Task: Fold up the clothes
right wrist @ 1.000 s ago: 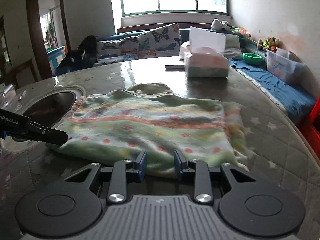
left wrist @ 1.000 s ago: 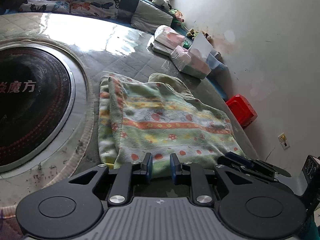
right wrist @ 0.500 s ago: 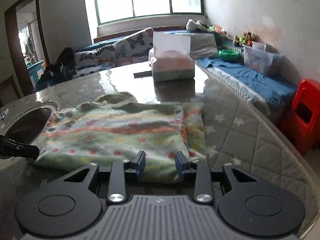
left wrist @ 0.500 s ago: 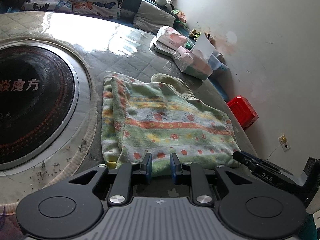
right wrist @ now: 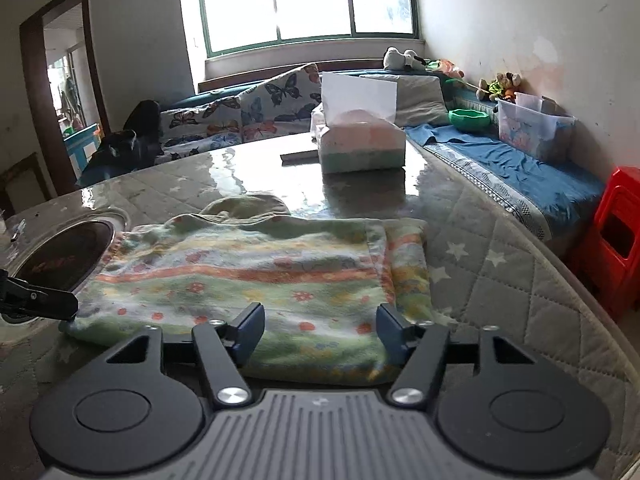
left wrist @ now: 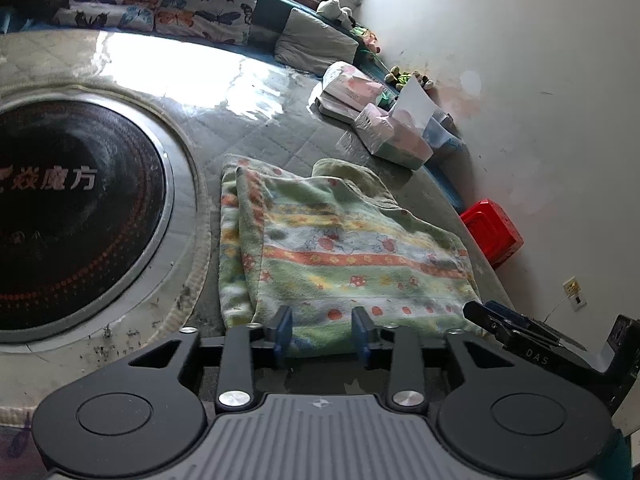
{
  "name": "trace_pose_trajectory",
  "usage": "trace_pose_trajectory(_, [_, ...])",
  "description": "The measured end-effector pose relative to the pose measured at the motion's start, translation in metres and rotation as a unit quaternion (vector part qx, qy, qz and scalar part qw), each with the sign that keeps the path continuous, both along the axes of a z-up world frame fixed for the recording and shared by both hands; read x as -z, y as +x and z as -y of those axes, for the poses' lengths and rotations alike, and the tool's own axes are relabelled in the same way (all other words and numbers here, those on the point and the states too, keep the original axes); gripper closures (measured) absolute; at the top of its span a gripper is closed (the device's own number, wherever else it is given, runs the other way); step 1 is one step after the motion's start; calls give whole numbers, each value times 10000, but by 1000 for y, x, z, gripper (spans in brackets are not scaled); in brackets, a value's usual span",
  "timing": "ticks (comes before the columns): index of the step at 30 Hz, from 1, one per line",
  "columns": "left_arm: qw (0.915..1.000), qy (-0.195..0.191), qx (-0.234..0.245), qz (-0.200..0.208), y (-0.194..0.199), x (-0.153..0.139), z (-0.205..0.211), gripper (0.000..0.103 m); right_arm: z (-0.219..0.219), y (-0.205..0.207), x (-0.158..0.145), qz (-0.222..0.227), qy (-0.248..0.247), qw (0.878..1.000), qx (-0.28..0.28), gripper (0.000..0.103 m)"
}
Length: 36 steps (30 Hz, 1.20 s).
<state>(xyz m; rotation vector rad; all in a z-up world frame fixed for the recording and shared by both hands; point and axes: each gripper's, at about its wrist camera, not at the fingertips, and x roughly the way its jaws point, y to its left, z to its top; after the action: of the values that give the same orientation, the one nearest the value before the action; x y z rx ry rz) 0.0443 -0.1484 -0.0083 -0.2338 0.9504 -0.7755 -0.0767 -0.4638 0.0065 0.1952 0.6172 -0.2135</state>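
Observation:
A folded green, striped, patterned garment lies flat on the quilted table cover; it also shows in the right wrist view. My left gripper is open at the garment's near edge, towards its left end, with nothing between the fingers. My right gripper is open wide at the near edge, towards the right end, empty. The right gripper's tip shows at the garment's right corner in the left wrist view. The left gripper's tip shows at the garment's left corner in the right wrist view.
A round black induction plate is set in the table left of the garment. Tissue boxes stand behind it. A red stool stands right of the table. A cushioned bench with pillows runs along the back.
Both grippers have opened wider, the right one most. The right gripper has shifted right along the garment's near edge. The garment lies as before.

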Motion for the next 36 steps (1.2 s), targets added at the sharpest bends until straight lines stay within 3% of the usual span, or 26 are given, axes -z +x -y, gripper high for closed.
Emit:
trace_pose_trajectory(4, [9998,100,70,141,-5,-4,0,48,-5,0,0,44,45,10000,-23,22])
trace_pose_trajectory(7, [9992,285,42,288,-9,-6,-1,39,-8,-2,-1,64,36,10000,-46,16])
trace_pose_trajectory(13, [9987,372,-1,337,-14,-6,-6,27,-17,-4,-5,114,-6,9999,-76,1])
trace_pose_trajectory(25, [9971,525,4,552,-28,-11,-12,4,-31,-11,-12,121,-101,9997,198,0])
trace_pose_trajectory(36, [9957,663,48,642,-38,-13,-16,0,-44,-20,-12,-34,13,9996,292,0])
